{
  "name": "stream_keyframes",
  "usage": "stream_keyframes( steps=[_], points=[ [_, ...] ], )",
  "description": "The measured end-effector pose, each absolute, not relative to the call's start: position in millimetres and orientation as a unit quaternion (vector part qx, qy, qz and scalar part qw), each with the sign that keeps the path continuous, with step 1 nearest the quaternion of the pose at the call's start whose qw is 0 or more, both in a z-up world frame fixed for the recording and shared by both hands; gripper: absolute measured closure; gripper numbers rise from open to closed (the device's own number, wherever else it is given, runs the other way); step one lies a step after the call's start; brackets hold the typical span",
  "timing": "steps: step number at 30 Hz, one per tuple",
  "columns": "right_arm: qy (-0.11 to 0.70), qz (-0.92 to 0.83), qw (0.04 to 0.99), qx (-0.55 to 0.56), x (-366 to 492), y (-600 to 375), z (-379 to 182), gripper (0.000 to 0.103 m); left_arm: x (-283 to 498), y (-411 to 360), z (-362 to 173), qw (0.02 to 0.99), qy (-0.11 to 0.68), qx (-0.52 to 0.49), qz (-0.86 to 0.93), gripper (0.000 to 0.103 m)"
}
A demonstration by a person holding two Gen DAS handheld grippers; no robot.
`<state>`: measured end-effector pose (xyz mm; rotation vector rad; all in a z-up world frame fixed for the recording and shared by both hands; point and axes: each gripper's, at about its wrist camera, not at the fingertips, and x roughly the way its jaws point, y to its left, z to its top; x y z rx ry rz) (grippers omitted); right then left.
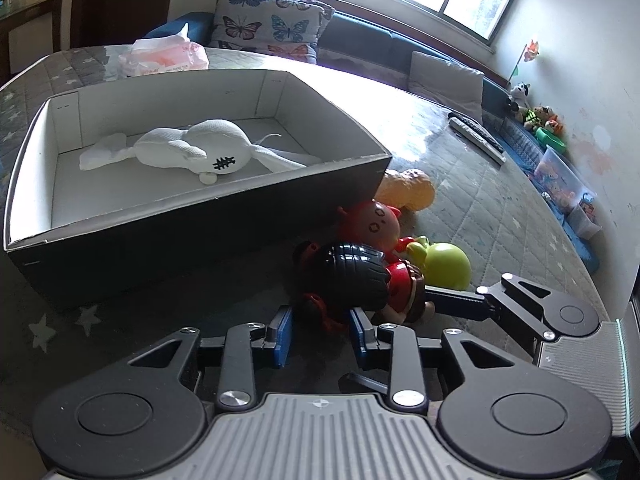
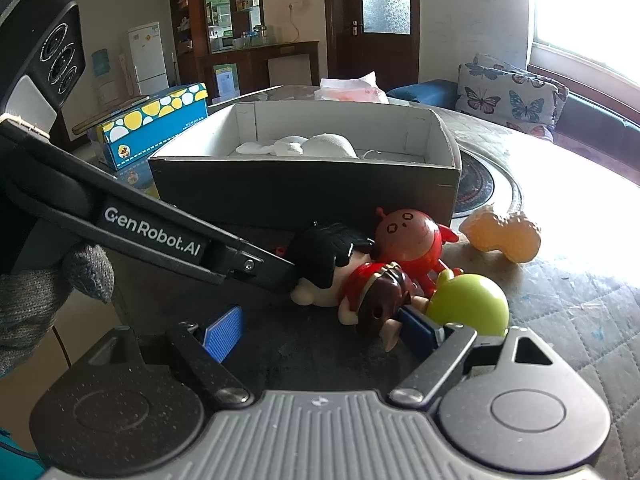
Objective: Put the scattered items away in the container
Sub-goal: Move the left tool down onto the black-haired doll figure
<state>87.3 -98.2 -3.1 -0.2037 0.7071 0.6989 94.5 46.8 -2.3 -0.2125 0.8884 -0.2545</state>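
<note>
A black-haired doll in red (image 1: 360, 284) lies on the table beside the dark cardboard box (image 1: 160, 240). My left gripper (image 1: 322, 334) is open, its blue pads on either side of the doll's head. My right gripper (image 2: 320, 330) is open around the doll's legs (image 2: 376, 304). A red round figure (image 2: 412, 240), a green ball toy (image 2: 468, 304) and an orange peanut-shaped toy (image 2: 500, 236) lie close by. A white cloth doll (image 1: 192, 150) lies inside the box.
A pink tissue pack (image 1: 164, 56) sits behind the box. A blue and yellow carton (image 2: 156, 124) stands to its left in the right wrist view. Remote controls (image 1: 476, 132) lie at the table's far side. A butterfly cushion (image 1: 272, 20) is on the sofa.
</note>
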Motion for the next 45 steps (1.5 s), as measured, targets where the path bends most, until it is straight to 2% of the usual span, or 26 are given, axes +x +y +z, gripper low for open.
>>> stream_keyframes(
  steps=[23, 36, 45],
  points=[
    [0.355, 0.325, 0.869, -0.114, 57.8, -136.2, -0.1, 0.016, 72.1, 2.3, -8.5, 0.87, 0.457, -0.04, -0.18, 0.069],
    [0.351, 0.324, 0.87, -0.123, 64.1, -134.9, 2.5, 0.016, 73.0, 15.4, -3.3, 0.874, 0.451, -0.057, -0.171, 0.069],
    [0.352, 0.323, 0.871, -0.111, 64.8, -140.9, 4.9, 0.016, 75.4, 38.3, 6.0, 0.877, 0.433, -0.115, -0.173, 0.069]
  ],
)
